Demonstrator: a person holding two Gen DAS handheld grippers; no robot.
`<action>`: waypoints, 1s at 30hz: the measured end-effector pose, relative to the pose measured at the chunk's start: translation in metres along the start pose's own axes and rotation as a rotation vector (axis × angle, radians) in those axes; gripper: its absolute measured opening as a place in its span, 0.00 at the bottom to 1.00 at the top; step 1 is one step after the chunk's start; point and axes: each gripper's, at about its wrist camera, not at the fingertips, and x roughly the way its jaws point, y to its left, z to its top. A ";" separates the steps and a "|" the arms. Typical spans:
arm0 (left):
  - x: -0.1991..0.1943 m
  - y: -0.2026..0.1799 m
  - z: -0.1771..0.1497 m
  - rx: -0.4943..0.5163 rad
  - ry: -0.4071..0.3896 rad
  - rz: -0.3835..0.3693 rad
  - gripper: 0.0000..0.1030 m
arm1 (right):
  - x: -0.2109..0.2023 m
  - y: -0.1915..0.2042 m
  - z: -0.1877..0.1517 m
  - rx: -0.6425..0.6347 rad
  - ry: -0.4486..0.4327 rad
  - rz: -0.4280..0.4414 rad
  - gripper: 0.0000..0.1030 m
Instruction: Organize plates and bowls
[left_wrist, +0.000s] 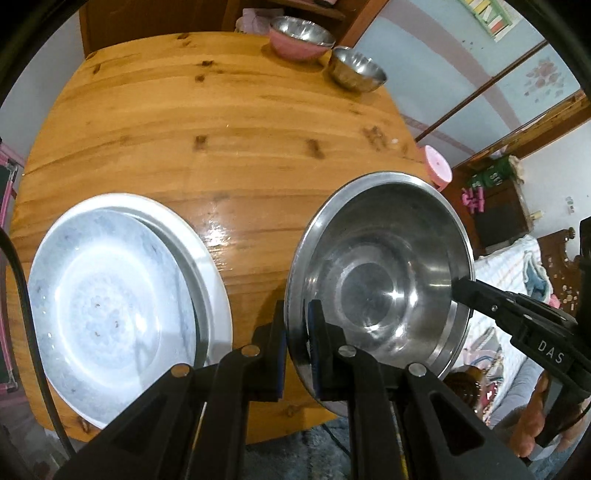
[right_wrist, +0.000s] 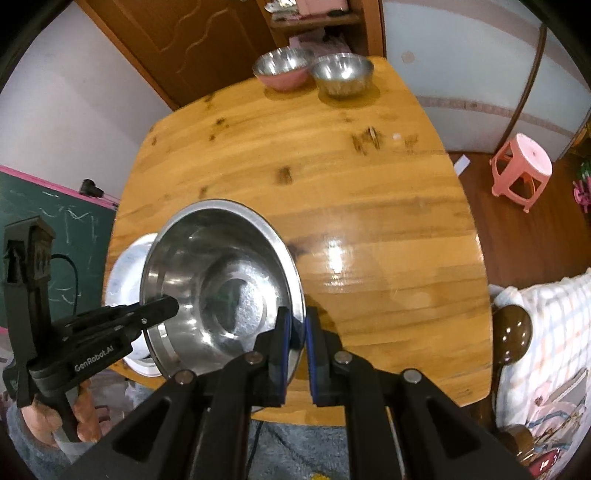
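Right in front of me both tongs pinch the same steel bowl: the left tongs (left_wrist: 297, 332) clamp its rim at about nine o'clock, one blue pad inside and one outside, and the right tongs (right_wrist: 298, 334) grip the opposite edge at about three o'clock. The steel bowl (left_wrist: 380, 280) is wide and shallow with a flat turned-out lip and a ringed, scuffed base that throws back the light; it seems carried just above the near edge of the table (left_wrist: 221, 155), though I cannot tell whether it touches. Just beside it at nine o'clock sit the white plates (left_wrist: 110, 306), two glossy round ones nested, the upper one faintly patterned and shifted off centre. Across the lacquered, knotty pine, at twelve o'clock on the far edge, a pink bowl (right_wrist: 282, 70) with a shiny metal lining stands touching or almost touching a small steel bowl (right_wrist: 341, 74). By my reckoning the plates are gathered and the bowls remain, this one probably bound for the far pair.
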 end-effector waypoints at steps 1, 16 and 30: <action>0.004 0.001 0.002 0.000 0.003 0.005 0.08 | 0.004 -0.002 0.000 0.006 0.006 -0.002 0.08; 0.054 0.018 0.014 -0.038 0.044 0.035 0.08 | 0.056 -0.009 0.010 0.039 0.065 -0.035 0.08; 0.065 0.028 0.017 -0.052 0.051 0.044 0.08 | 0.071 -0.006 0.018 0.029 0.095 -0.046 0.08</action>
